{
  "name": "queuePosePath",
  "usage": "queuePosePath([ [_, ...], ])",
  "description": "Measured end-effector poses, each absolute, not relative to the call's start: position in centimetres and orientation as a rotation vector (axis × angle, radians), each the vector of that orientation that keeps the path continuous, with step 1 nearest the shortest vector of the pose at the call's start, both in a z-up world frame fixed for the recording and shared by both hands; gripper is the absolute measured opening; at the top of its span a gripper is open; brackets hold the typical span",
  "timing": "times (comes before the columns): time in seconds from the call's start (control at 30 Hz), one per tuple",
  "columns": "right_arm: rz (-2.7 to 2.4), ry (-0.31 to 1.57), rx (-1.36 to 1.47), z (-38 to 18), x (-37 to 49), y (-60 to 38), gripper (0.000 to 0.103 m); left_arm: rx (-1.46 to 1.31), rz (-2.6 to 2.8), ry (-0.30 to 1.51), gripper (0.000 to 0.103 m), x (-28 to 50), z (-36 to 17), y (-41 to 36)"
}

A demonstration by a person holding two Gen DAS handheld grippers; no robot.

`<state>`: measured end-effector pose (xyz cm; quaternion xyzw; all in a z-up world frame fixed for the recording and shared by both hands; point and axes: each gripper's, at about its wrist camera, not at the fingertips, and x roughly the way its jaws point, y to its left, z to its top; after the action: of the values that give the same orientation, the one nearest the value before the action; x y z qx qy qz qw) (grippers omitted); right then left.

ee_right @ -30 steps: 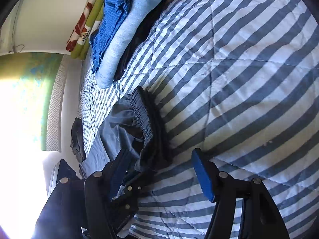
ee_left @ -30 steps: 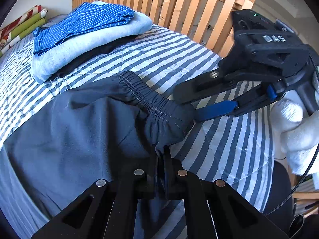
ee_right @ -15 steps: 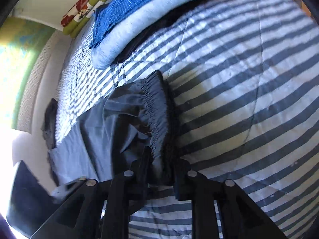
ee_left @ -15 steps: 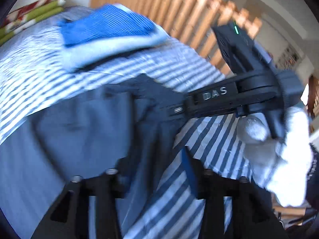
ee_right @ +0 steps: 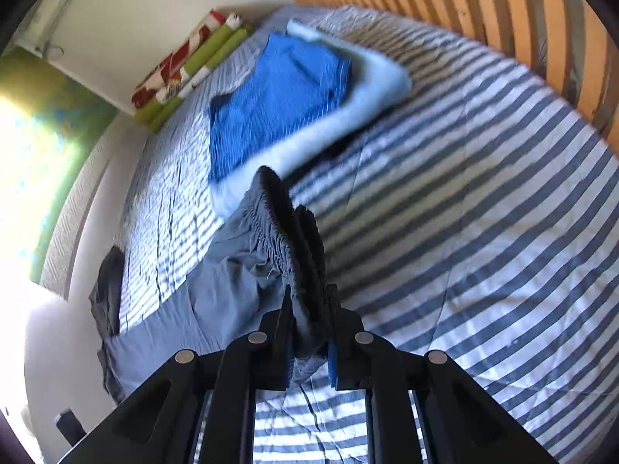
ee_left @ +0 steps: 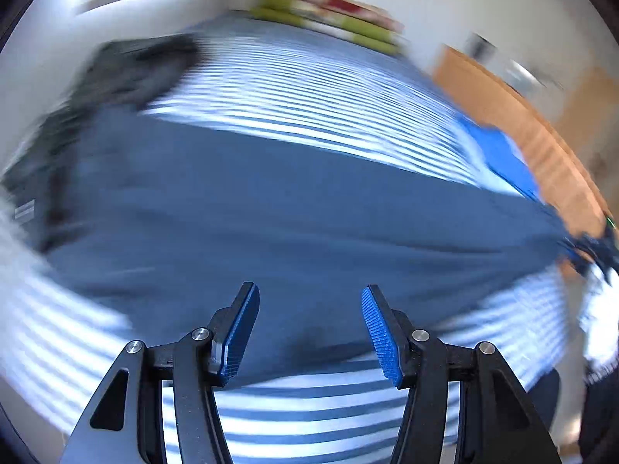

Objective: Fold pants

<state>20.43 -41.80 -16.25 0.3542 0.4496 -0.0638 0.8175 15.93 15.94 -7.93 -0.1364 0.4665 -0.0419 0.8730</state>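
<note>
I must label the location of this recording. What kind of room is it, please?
Most likely a bedroom in a home. The pants lie on a bed with a striped cover, a wooden slatted headboard stands behind it, and a stack of folded clothes rests on the bed.

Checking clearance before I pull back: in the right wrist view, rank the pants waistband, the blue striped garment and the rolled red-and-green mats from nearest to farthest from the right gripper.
1. pants waistband: clamped in the right gripper.
2. blue striped garment: beyond, atop the folded pile.
3. rolled red-and-green mats: farthest, against the wall.
</note>
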Motion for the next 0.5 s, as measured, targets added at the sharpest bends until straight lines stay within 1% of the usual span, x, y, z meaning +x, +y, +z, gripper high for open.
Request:
queuePosePath([
  [0.17,-0.282,0.924,0.743,-15.3,19.6,-44.2,0.011,-0.367,0.182,0.922,0.06,14.5,-8.9,28.1],
  [0.23,-0.326,0.953,0.706,-15.8,19.5,-44.6,0.01,-0.46,0.292,0.919,0.06,15.1,-9.9,33.1],
  [0.3,-0.344,0.982,0.679,-16.6,19.7,-44.0,0.01,-0.546,0.322,0.911,0.06,16.2,-10.6,36.4],
  [0.37,-0.352,0.992,0.673,-16.6,19.5,-43.7,0.01,-0.58,0.303,0.87,0.059,18.0,-10.7,37.8],
  [0.43,-0.368,0.997,0.65,-16.4,19.6,-43.3,0.01,-0.494,0.272,0.869,0.06,20.0,-11.2,37.1],
  [0.5,-0.385,0.996,0.636,-16.2,19.9,-43.3,0.01,-0.326,0.413,0.966,0.06,22.5,-12.9,37.5],
])
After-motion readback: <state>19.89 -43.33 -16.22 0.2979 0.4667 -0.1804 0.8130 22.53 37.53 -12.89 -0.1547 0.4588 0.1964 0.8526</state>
